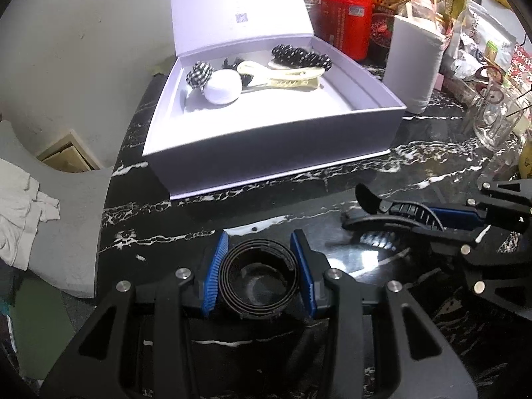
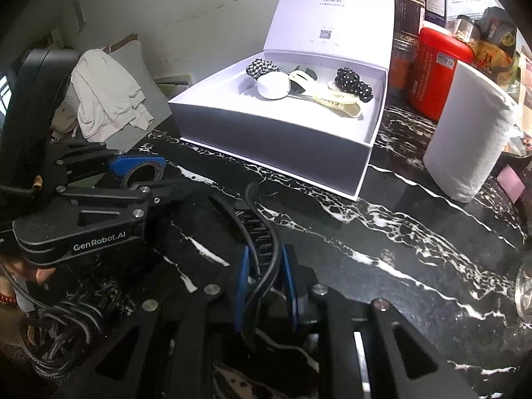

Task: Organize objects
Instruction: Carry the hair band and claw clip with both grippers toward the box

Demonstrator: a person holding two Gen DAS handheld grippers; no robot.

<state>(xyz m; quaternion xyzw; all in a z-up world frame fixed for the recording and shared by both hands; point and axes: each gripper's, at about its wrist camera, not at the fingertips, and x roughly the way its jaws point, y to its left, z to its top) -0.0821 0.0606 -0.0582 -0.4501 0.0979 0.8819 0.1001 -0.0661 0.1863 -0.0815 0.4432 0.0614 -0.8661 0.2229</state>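
A black marble countertop (image 1: 332, 179) veined in white runs under everything, with a pale plaster wall (image 1: 83, 50) behind it and a heap of light cloth (image 2: 106, 99) off its left edge. On it stands a lavender gift box (image 1: 276, 139), lid (image 1: 239, 3) hinged upright at the back. Inside, crowded toward the far wall, lie a cream claw clip (image 1: 286, 78) with its long axis running left to right, a black beaded hair accessory (image 1: 301, 56) just behind it, a white round puff (image 1: 222, 87) and a black-and-white checked scrunchie (image 1: 199, 74) touching that puff. Right of the box stand a white paper roll (image 2: 468, 139) and a red canister (image 2: 435, 73), then jars and packets. Nearer the cameras, the left gripper (image 1: 259, 267) has its blue pads pressed against both sides of a coiled black band (image 1: 257, 279) — a ring lying flat on the marble, its opening facing up. The right gripper (image 2: 266, 282) is closed narrowly on a black claw hair clip (image 2: 257, 232), whose long axis points away along the fingers toward the box — curved handles at the far end, low over the marble.
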